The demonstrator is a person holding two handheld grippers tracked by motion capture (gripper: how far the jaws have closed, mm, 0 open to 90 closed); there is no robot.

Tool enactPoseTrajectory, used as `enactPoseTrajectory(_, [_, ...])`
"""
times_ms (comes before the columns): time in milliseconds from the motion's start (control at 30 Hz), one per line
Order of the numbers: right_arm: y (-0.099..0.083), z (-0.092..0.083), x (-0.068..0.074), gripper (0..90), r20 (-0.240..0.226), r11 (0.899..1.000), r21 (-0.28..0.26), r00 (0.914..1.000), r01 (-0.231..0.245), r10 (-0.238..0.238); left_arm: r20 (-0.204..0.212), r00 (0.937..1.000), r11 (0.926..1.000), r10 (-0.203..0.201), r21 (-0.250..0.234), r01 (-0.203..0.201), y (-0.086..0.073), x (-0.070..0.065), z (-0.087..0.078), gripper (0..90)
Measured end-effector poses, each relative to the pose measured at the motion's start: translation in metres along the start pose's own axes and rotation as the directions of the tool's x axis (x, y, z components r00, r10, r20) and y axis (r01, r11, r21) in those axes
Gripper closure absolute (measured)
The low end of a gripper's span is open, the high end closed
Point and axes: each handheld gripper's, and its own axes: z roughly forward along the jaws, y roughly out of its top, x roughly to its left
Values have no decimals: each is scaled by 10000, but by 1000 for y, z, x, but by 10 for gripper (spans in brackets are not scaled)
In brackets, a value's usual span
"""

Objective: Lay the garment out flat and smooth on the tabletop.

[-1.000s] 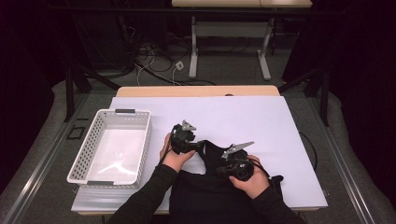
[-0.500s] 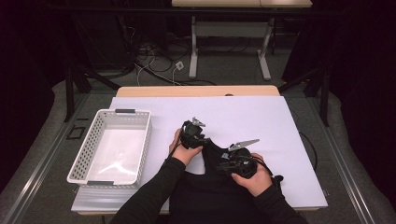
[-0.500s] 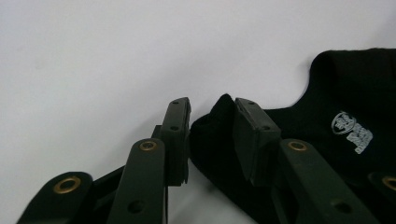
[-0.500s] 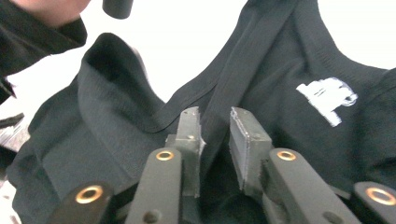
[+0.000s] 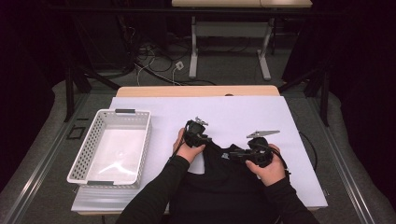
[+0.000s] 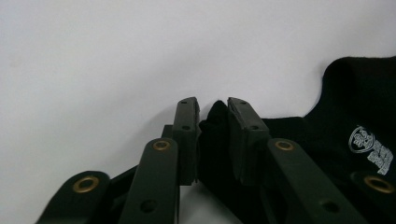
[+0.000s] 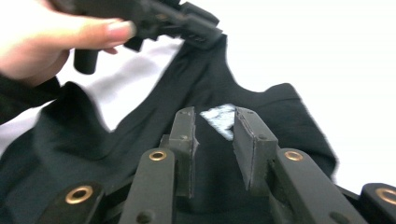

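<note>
Black sleeveless top spread flat on white table cover, at the near edge between both forearms, lower hem cut off by the bottom of the high view and partly covered by dark sleeves. Small pale printed logo beside the neckline, too blurred to read; same patch smeared white between the right jaws in the right gripper view. Left gripper at the far left shoulder strap, jaws just closing and now pinched on a fold of the black fabric, pads pressing it from both sides in the left gripper view; how much cloth sits deeper between them hidden by the jaws themselves. Left hand wrapped round that gripper's body, cut off at the frame edge. Right gripper low over the chest of the top near the neckline, pointing toward the left one, jaws just opened a little and standing apart, fabric lying behind the gap without the pads pressing it; whether the tips touch the cloth hard to make out. Grey three-cornered plate raised above the right hand. White perforated plastic basket well to the left on the cover, apart from the garment. Wooden tabletop edge peeking out at the far side; dark floor with cables beyond, dim and hard to make out.
</note>
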Motion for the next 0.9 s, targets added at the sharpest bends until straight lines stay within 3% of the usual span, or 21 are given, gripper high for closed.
enactPoseTrajectory(167, [1,4,-15,701,507,10000,25,9987,34,-36,18,9996,9996,-281,-44,281,1,1,-2,819])
enactPoseTrajectory(333, [2,11,-21,681,627,9994,170,9976,288,-298,-39,9996,9996,-289,-51,289,1,0,-5,837])
enactPoseTrajectory(433, [0,18,-21,589,702,9970,313,9948,712,-733,-47,9997,9997,-260,-28,260,1,0,-7,837])
enactPoseTrajectory(600, [-4,31,-20,578,905,9873,796,9853,1378,-1448,-55,9995,9995,-303,-77,303,1,0,-7,837])
enactPoseTrajectory(733, [-5,35,-18,715,1199,9787,1155,9758,1695,-1831,-67,9993,9992,-357,-165,356,2,1,-9,837])
enactPoseTrajectory(833, [-4,31,-19,820,1175,9803,1182,9780,1584,-1722,-79,9991,9988,-425,-264,423,2,2,-10,837])
enactPoseTrajectory(900, [-2,28,-22,833,1123,9828,1060,9802,1513,-1630,-59,9989,9985,-465,-290,463,2,3,-11,837])
